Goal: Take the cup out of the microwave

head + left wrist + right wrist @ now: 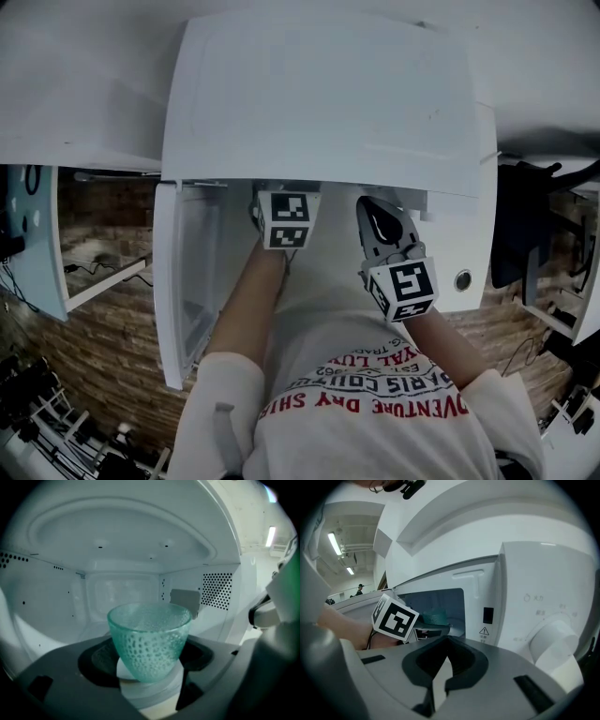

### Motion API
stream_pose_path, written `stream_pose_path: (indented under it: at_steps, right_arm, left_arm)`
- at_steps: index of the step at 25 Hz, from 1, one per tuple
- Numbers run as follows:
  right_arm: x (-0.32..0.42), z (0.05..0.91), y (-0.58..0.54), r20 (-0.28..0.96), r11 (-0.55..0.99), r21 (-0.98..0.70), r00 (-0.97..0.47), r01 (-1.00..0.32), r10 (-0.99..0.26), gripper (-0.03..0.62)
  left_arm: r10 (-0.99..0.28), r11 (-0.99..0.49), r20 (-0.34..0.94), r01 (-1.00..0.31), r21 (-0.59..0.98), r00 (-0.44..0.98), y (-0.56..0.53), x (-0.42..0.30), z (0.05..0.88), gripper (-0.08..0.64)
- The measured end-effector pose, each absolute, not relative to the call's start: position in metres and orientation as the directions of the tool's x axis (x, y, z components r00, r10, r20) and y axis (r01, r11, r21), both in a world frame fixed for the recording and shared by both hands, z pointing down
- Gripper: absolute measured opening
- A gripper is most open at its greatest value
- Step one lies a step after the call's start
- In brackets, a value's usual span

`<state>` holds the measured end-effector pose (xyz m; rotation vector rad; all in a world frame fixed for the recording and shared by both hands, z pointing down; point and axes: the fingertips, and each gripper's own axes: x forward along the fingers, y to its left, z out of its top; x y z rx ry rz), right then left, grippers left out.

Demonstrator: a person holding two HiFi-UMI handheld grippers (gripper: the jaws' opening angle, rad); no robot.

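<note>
A teal dimpled glass cup (149,639) stands upright inside the open white microwave (319,103). My left gripper (150,686) reaches into the cavity with its jaws wide on either side of the cup's lower part. I see no pad pressing on the glass. In the head view only its marker cube (284,220) and the forearm show. My right gripper (377,214) hovers outside, in front of the control panel, with its jaws shut (440,681) on nothing. From the right gripper view the cup (436,617) shows as a teal rim behind the left gripper's cube (395,618).
The microwave door (183,281) hangs open to the left. A round dial (551,637) sits on the control panel at the right. The perforated cavity wall (216,590) is close to the cup's right. A white shelf (80,122) lies left of the oven.
</note>
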<state>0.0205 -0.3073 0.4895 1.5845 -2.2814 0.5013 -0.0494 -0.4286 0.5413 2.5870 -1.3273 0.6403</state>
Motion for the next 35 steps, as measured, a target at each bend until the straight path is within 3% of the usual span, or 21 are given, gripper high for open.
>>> stream_pose_path:
  at_steps: [19,35]
  right_arm:
    - [0.016,0.464,-0.271,0.388,0.377,-0.084,-0.379,-0.923,-0.84,0.005]
    - [0.037,0.363,-0.241,0.153,0.352,-0.017,-0.35,-0.936,-0.924,0.005]
  left_arm:
    - [-0.731,-0.607,0.375,-0.794,0.021,0.569,-0.324,-0.058,0.481,0.368]
    - [-0.781,-0.595,0.247,-0.804,-0.011,0.574,-0.249,-0.057,0.364,0.368]
